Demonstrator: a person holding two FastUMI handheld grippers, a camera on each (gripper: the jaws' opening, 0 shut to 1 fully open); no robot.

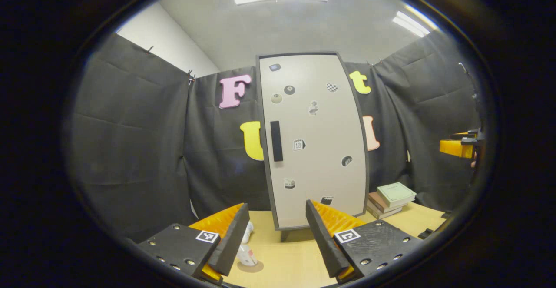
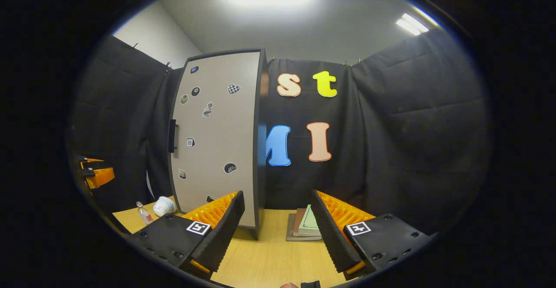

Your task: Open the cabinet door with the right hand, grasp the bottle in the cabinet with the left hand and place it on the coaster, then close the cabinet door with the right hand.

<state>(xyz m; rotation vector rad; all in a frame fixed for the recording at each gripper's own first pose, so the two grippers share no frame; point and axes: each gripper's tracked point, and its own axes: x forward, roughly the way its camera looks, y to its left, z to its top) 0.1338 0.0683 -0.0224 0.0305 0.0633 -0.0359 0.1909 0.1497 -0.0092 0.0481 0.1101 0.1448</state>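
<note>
While the cabinet (image 1: 315, 140) stands on the table (image 1: 286, 266) with its door (image 2: 215, 138) closed, the left gripper (image 1: 278, 240) hangs before it with fingers apart and empty. The bottle (image 1: 246, 254) stands on the coaster (image 1: 252, 266) just beside the left finger. The right gripper (image 2: 278, 231), also spread and empty, faces the books (image 2: 306, 225) beside the cabinet.

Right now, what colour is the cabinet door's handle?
Black; the handle shows best in the left gripper view.
</note>
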